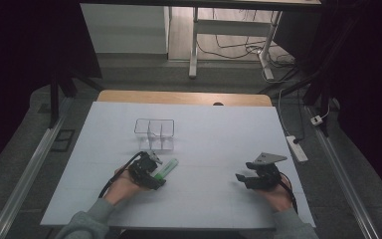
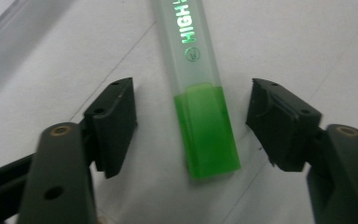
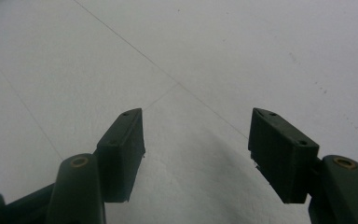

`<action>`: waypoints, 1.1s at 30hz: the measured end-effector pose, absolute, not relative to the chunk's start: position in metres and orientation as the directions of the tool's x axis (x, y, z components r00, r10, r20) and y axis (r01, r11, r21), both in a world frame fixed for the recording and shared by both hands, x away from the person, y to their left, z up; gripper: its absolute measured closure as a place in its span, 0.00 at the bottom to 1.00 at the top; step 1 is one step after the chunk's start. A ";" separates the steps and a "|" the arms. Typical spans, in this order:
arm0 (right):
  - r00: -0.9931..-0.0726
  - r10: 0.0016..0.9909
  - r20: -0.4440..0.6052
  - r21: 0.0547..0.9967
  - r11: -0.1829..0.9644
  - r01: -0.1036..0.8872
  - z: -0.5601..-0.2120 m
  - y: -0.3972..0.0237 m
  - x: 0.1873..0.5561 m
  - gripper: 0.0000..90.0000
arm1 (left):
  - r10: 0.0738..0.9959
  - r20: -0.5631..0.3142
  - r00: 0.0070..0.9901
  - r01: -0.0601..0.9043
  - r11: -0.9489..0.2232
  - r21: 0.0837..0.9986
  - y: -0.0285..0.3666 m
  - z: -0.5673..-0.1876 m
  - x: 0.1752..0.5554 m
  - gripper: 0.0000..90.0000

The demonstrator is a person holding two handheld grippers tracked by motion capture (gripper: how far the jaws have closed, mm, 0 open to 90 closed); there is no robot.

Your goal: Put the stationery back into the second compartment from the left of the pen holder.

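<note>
A clear plastic box with inner dividers (image 1: 154,133) stands on the white sheet covering the table (image 1: 219,134); its compartments look empty, though the transparent walls make that hard to judge. Just in front of it lies a green highlighter pen with a frosted translucent cap (image 2: 200,98), flat on the sheet. The left gripper (image 2: 193,123) straddles the pen's green end, jaws spread with a gap on either side, pads not touching it. The right gripper (image 3: 196,154) rests well apart to the right, jaws parted over bare sheet
</note>
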State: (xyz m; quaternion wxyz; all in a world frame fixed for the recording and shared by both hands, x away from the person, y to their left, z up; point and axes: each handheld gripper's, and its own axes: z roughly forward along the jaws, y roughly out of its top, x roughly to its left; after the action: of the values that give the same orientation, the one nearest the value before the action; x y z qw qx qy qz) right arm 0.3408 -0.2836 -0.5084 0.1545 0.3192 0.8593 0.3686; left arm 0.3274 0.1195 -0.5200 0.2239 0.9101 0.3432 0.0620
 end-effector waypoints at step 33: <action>-0.745 0.666 -0.031 0.775 0.487 0.403 -0.500 -0.286 0.338 0.39 | 0.617 -0.038 0.786 0.544 -0.662 0.515 0.130 -0.502 0.325 0.74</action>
State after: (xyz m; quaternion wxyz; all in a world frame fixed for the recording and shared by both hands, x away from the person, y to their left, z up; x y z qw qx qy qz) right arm 0.3385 -0.2856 -0.4997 0.1662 0.3159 0.8461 0.3958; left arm 0.3251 0.1299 -0.5024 0.2585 0.9090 0.3194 0.0700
